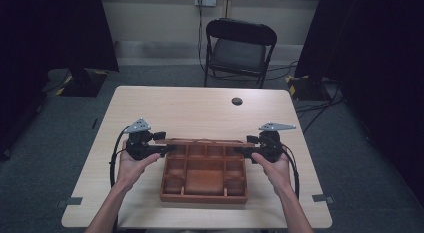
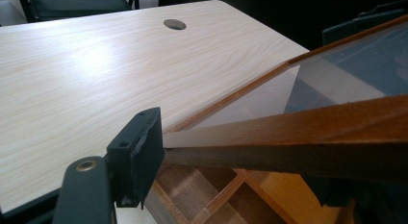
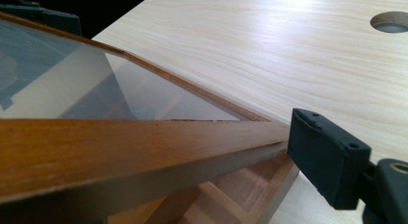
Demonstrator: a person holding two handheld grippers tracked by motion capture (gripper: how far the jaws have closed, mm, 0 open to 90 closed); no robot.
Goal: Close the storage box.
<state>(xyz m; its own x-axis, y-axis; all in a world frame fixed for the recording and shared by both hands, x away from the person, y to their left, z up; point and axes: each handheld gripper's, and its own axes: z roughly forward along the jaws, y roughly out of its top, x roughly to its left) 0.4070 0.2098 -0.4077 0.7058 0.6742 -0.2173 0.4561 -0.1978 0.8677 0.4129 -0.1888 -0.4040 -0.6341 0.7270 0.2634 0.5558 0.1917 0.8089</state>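
Box: brown wooden compartment box near light wooden table's front edge.
Lid: glass-paned wooden lid, tilted up; glass visible from gripper views.
Left gripper: clamps lid's left end.
Right gripper: clamps right end.

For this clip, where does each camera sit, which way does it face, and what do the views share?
High view: above the person's side, facing forward and down on the table; forearms and both hand-held grippers show.
Left gripper view: rides the left hand-held gripper, looking along its jaws at the lid.
Right gripper view: rides the right hand-held gripper, facing the lid's other end.
Shared: the glass-paned lid, the compartment box, the table's round hole.
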